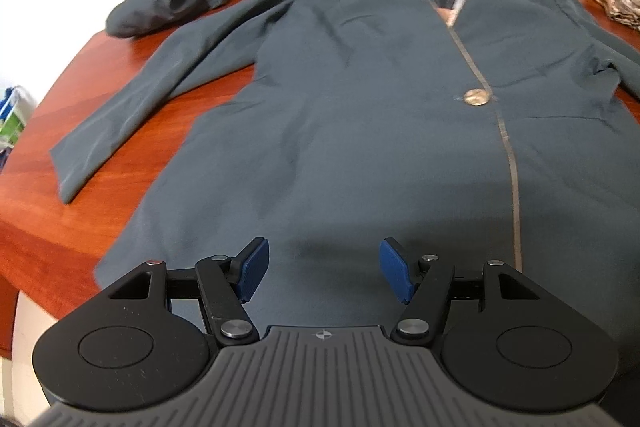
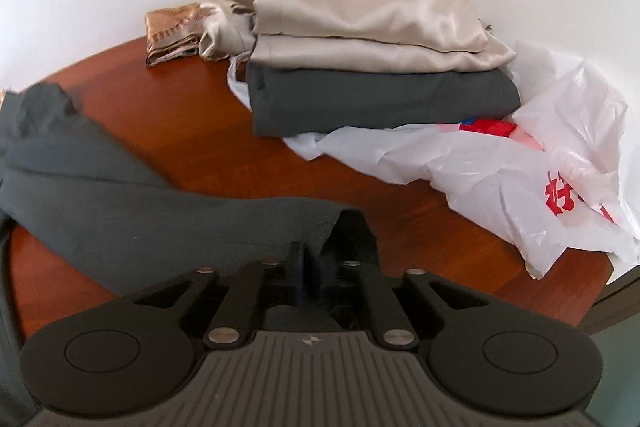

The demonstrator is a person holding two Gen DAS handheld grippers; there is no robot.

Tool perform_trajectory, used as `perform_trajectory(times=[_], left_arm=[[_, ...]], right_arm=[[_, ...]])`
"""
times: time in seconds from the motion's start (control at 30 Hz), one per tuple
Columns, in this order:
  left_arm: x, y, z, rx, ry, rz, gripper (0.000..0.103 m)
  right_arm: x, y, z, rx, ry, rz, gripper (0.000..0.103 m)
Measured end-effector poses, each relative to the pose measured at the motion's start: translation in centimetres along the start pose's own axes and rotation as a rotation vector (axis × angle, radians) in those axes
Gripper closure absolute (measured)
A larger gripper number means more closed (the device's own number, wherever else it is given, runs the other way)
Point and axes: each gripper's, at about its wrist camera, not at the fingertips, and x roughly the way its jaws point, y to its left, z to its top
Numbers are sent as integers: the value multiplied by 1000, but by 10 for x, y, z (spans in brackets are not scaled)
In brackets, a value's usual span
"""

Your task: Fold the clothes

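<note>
the right gripper (image 2: 310, 267) has its jaws pinched on the jacket (image 1: 340, 107) sleeve's (image 2: 120, 203) cuff. the left gripper (image 1: 324, 269) hangs open above the hem. carry the sleeve flat across the body, unbunched

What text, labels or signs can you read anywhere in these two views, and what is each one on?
White plastic bag: large red printed characters, crumpled and cut off at the fold, not readable.
Same bag: a red and blue printed patch, too blurred to read.
Left gripper body: a small cross-shaped emblem, no letters.
Grey jacket, its button and the folded clothes: no readable text.
</note>
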Motion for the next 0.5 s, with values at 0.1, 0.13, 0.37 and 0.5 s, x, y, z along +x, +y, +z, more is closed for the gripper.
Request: perform_trajectory(times=[0.1, 0.13, 0.37, 0.5], left_arm=[[5, 19, -3, -4, 12, 28, 39], [6, 23, -4, -6, 16, 39, 39], [9, 49, -9, -15, 20, 91, 39], [12, 62, -8, -11, 17, 114, 39]], right_arm=[[-8, 7, -5, -21, -15, -4, 54], [-11, 9, -6, -31, -20, -4, 51], [-36, 32, -14, -108, -56, 27, 36], [-46, 52, -24, -167, -46, 76, 34]])
